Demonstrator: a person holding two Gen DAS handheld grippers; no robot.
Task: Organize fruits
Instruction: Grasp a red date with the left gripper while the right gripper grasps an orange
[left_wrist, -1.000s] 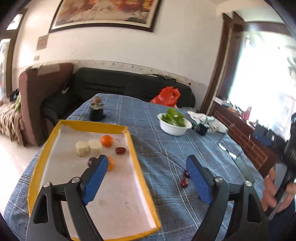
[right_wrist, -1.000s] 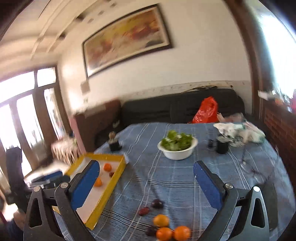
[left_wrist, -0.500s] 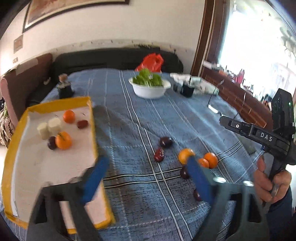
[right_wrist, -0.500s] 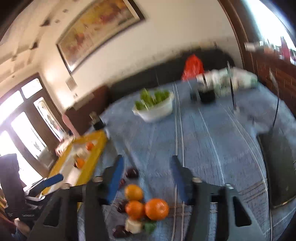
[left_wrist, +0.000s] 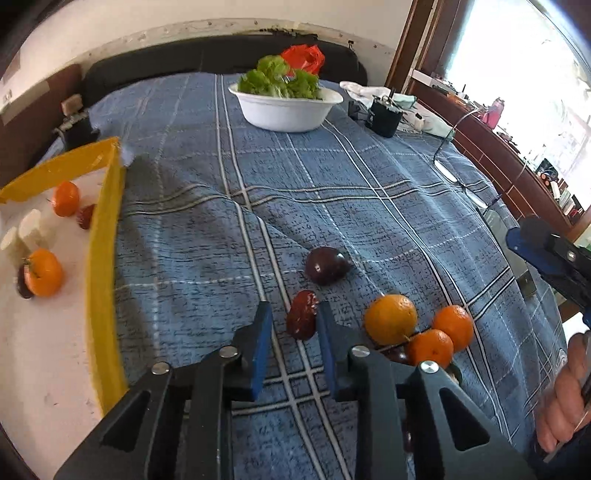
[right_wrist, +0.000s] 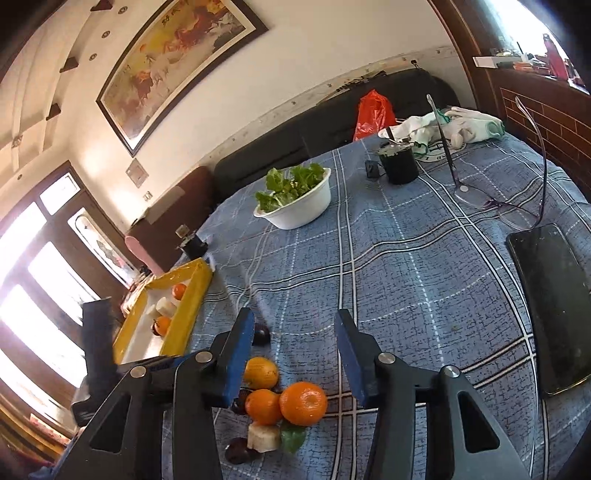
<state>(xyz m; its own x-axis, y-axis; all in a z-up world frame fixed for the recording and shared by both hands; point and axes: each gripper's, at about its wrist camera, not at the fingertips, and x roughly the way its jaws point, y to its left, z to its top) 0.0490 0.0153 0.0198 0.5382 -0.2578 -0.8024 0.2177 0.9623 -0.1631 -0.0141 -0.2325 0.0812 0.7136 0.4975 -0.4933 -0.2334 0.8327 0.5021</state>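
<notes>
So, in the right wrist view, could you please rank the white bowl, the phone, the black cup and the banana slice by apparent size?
1. phone, nearer the camera
2. white bowl
3. black cup
4. banana slice

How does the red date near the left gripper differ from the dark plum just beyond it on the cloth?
The red date is reddish-brown, narrow and wrinkled; the dark plum is deep purple, rounder, smooth and glossy. The date looks smaller than the plum. Both lie loose on the blue checked cloth, outside the yellow tray.
</notes>
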